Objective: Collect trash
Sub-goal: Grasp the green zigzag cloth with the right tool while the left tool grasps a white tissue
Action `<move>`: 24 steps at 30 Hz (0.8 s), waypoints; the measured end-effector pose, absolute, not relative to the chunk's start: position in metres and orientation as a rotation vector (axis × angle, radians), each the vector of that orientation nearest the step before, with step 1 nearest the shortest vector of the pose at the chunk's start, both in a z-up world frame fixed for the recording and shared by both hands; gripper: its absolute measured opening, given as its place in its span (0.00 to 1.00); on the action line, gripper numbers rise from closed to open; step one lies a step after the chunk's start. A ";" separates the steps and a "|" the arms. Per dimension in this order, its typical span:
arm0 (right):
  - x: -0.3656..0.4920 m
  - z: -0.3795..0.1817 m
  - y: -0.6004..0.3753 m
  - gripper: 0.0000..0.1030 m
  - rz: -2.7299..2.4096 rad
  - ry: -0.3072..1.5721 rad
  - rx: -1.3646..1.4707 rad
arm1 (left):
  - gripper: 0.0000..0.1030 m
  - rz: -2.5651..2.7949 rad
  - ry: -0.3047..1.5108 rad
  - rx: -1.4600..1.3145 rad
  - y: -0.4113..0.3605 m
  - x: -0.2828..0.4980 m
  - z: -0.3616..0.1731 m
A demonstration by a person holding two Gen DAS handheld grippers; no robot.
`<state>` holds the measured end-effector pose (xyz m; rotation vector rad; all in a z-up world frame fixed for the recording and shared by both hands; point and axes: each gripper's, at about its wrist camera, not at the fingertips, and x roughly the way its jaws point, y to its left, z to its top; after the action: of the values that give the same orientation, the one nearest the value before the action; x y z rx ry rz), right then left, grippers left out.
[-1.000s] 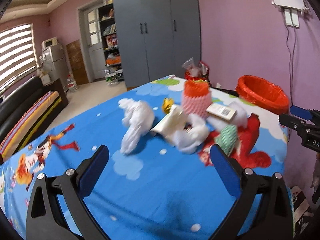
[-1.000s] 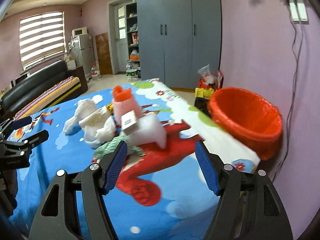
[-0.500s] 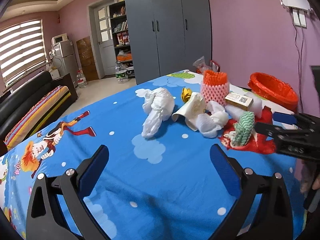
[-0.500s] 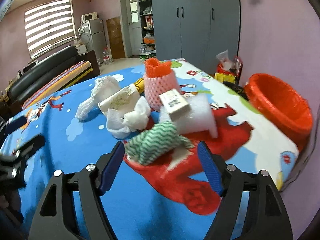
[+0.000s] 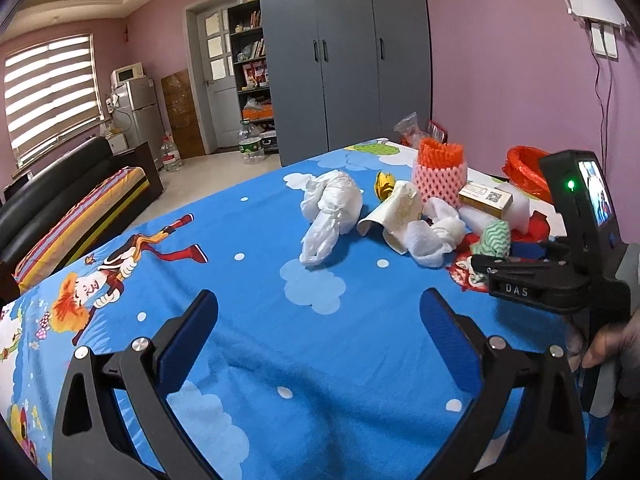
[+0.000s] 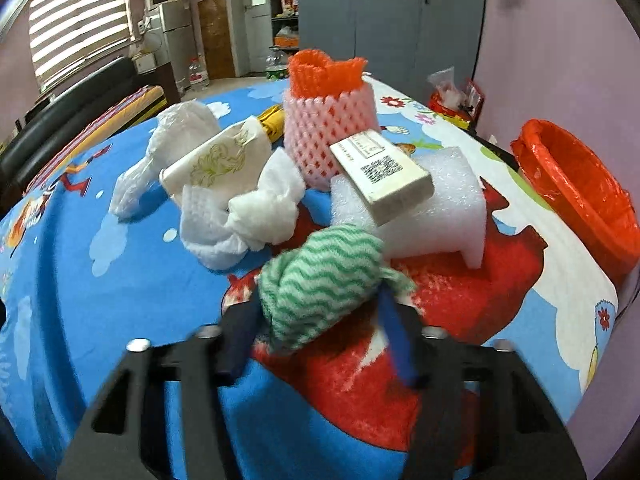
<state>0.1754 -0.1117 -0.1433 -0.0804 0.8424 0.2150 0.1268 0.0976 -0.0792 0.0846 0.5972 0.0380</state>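
Note:
A heap of trash lies on the blue cartoon bedsheet [image 5: 280, 340]. My right gripper [image 6: 320, 316] is shut on a green-and-white wavy cloth [image 6: 320, 280], seen also in the left wrist view [image 5: 492, 238]. Behind it lie a white foam block [image 6: 436, 208], a small cardboard box [image 6: 380, 168], a pink and orange foam net [image 6: 328, 120], a crumpled white tissue [image 6: 248, 216], a paper cup [image 6: 216, 160] and a white plastic bag [image 5: 328, 208]. My left gripper [image 5: 320, 332] is open and empty above bare sheet, short of the heap.
A red bin lined with a red bag [image 6: 580, 192] stands off the bed's right edge, against the pink wall. A grey wardrobe [image 5: 344, 52] is behind the bed. A black sofa [image 5: 60, 200] is at the left.
My right gripper moved forward to the green cloth and closed on it. My left gripper drew back and swung, so the heap now sits farther away and to the right.

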 end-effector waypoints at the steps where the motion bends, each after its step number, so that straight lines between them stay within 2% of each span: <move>1: 0.173 -0.143 -0.113 0.37 0.218 0.836 -0.079 | 0.95 0.037 0.597 0.084 0.097 0.127 -0.079; 6: 0.157 -0.133 -0.121 0.31 0.256 0.778 -0.078 | 0.95 0.025 0.618 0.078 0.091 0.129 -0.083; 22: 0.117 -0.110 -0.193 0.31 0.238 0.679 -0.024 | 0.94 -0.099 0.719 0.053 0.033 0.187 -0.090; 24: 0.118 -0.109 -0.205 0.31 0.227 0.675 -0.002 | 0.91 -0.114 0.729 0.066 0.022 0.197 -0.092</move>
<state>0.1176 -0.2054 -0.1088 -0.0022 0.6753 0.2271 0.1973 0.0218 -0.0920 0.0655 0.7288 -0.1144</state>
